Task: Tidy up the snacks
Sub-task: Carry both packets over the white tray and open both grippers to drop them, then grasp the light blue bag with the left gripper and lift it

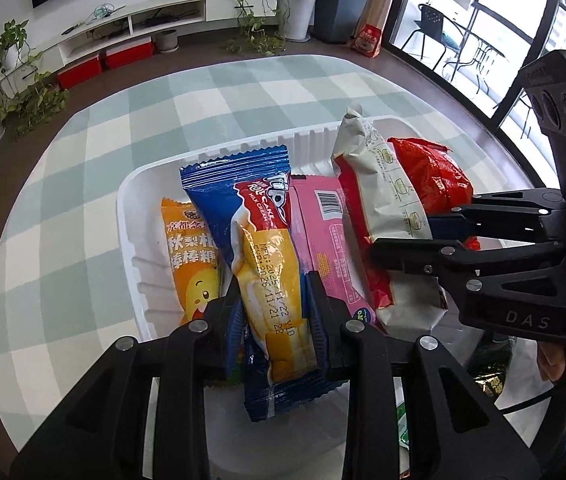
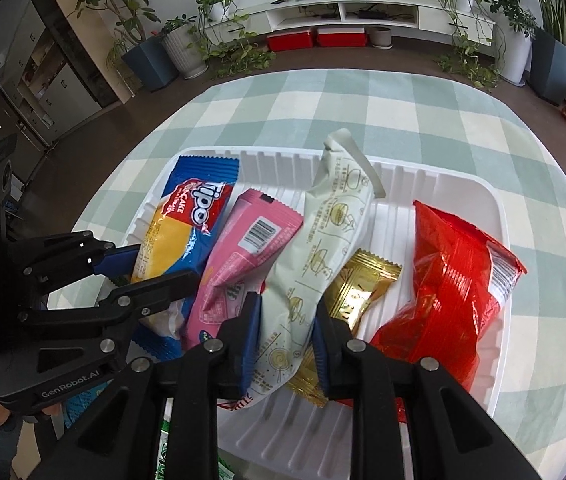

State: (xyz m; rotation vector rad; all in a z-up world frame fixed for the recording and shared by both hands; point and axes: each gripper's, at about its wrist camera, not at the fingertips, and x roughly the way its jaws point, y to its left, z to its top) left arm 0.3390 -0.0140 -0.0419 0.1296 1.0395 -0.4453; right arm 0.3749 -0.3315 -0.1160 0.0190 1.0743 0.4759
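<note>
A white plastic tray [image 1: 123, 200] [image 2: 499, 216] on the checked tablecloth holds several snack packets. My left gripper [image 1: 275, 290] [image 2: 151, 270] is shut on a blue and yellow Tipo roll cake packet [image 1: 251, 208] [image 2: 199, 208], which lies slanted over the tray's left part. My right gripper [image 2: 287, 302] [image 1: 423, 236] is shut on a cream-coloured packet [image 2: 335, 208] [image 1: 379, 184], which stands tilted in the tray's middle. A pink packet [image 2: 243, 256] [image 1: 327, 236] lies between the two held ones. An orange packet [image 1: 191, 248] lies at the far left, under the Tipo.
A red bag [image 2: 451, 280] [image 1: 435, 176] fills the tray's right side, with a gold packet [image 2: 363, 284] beside it. Green wrappers [image 2: 163, 452] lie on the table at the tray's near edge. The tablecloth [image 1: 83, 184] shows beyond the tray. Potted plants and a low cabinet stand behind.
</note>
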